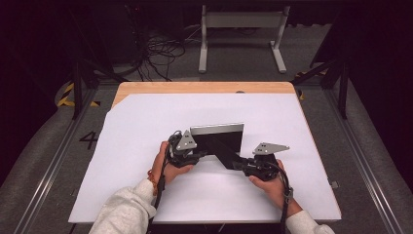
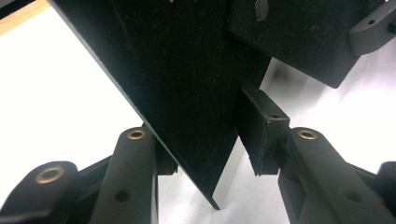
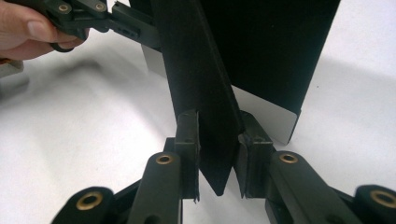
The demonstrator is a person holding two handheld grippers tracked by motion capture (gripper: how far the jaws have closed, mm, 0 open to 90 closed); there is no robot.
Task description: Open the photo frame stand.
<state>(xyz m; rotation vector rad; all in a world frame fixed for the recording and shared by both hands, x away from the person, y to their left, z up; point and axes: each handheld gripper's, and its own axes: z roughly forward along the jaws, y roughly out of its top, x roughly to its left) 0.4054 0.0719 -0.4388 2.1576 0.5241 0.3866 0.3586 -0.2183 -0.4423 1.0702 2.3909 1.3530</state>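
Here the black folded board (image 1: 221,144) stands mid-desk (image 1: 146,112), open room all round; right tongs (image 3: 217,154) clamp its edge, left tongs (image 2: 205,149) straddle it, right pad apart.

We are seeing a black panel (image 1: 225,146) with a silvery-grey upper face, standing on a white sheet (image 1: 146,185) that is covering a light wooden counter (image 1: 195,87). We are holding a black left gripper (image 1: 197,157) and a black right gripper (image 1: 239,163), each topped by a grey plate; brass-coloured rivets are dotting their jaws. Our sleeves (image 1: 126,209) are showing pale grey. The floor (image 1: 39,161) is showing grey, with yellow-and-black stripes at the left.
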